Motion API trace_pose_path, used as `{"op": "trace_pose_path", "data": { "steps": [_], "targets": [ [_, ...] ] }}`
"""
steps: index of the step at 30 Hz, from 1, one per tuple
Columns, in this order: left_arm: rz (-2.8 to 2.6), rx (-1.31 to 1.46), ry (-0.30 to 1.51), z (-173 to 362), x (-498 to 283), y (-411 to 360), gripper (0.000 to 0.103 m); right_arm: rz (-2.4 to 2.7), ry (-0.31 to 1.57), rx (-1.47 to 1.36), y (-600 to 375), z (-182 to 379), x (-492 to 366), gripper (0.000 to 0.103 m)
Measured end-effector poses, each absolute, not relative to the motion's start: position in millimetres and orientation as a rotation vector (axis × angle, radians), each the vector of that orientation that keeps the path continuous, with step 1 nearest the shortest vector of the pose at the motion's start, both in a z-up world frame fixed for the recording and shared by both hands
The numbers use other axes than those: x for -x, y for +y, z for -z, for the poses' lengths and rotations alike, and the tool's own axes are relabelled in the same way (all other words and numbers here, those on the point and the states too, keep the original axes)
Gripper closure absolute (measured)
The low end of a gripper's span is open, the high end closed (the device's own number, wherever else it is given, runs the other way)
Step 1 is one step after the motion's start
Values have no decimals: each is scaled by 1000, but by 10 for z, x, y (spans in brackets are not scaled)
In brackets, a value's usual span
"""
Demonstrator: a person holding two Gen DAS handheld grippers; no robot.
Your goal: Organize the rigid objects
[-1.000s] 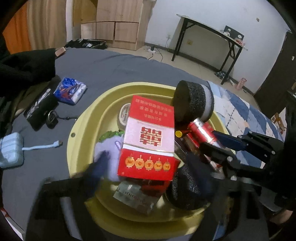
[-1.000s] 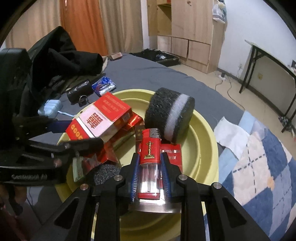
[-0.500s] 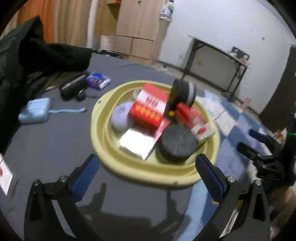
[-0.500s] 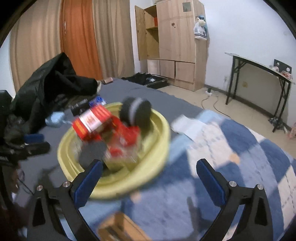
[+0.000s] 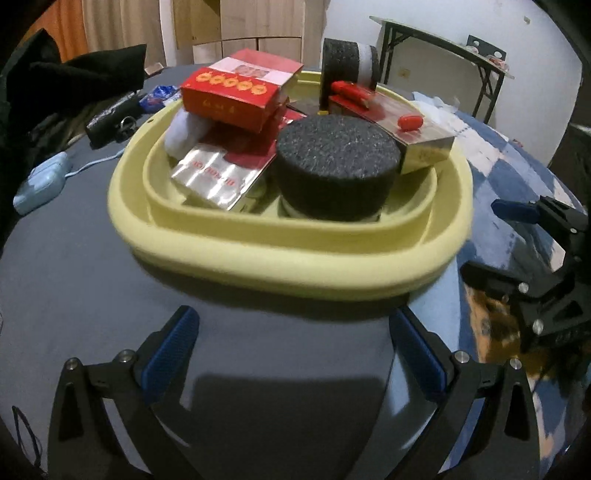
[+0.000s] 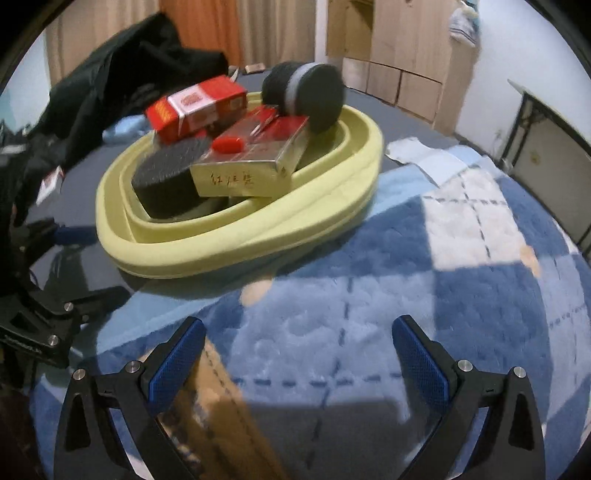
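Both the left gripper (image 5: 291,350) and right gripper (image 6: 297,356) stand spread wide with nothing between the fingers; the right one's jaws have just been opening. At twelve o'clock from each sits the yellow basin (image 5: 295,258) on the bed, holding a red box (image 5: 236,88), two black foam cylinders (image 5: 336,166), a gold box (image 6: 243,162) topped by a red lighter (image 6: 229,144), and a silver packet (image 5: 218,173). A black jacket (image 6: 122,81) lies at ten o'clock.

A bedroom in a home. A bed with a grey sheet (image 5: 74,280) and a blue-and-white checked blanket (image 6: 461,266) fills the foreground. Behind stand a wooden wardrobe (image 6: 391,51), orange and beige curtains (image 6: 221,26), a black-legged desk (image 5: 443,55) against a white wall, and dark clothes (image 6: 122,74) heaped on the bed.
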State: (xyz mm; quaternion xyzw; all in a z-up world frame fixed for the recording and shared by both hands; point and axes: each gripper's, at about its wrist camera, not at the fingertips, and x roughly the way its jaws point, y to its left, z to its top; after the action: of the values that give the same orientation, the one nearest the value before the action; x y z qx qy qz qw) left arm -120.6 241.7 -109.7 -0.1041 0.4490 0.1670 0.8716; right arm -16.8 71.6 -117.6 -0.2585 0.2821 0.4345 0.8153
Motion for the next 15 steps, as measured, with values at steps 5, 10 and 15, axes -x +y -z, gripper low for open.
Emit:
{"op": "trace_pose_path", "data": {
  "steps": [5,10,15],
  "targets": [
    [-363,213,937,1122,1129,2420,0,-919,602,552,868,1196,150,0],
    [-360,218,934,1112,1147,2424,0,-912,596,558,893,1215,182,0],
    [-363,212,937,1112,1149,2408,0,-918,604,551,846,1199,103,0]
  ]
}}
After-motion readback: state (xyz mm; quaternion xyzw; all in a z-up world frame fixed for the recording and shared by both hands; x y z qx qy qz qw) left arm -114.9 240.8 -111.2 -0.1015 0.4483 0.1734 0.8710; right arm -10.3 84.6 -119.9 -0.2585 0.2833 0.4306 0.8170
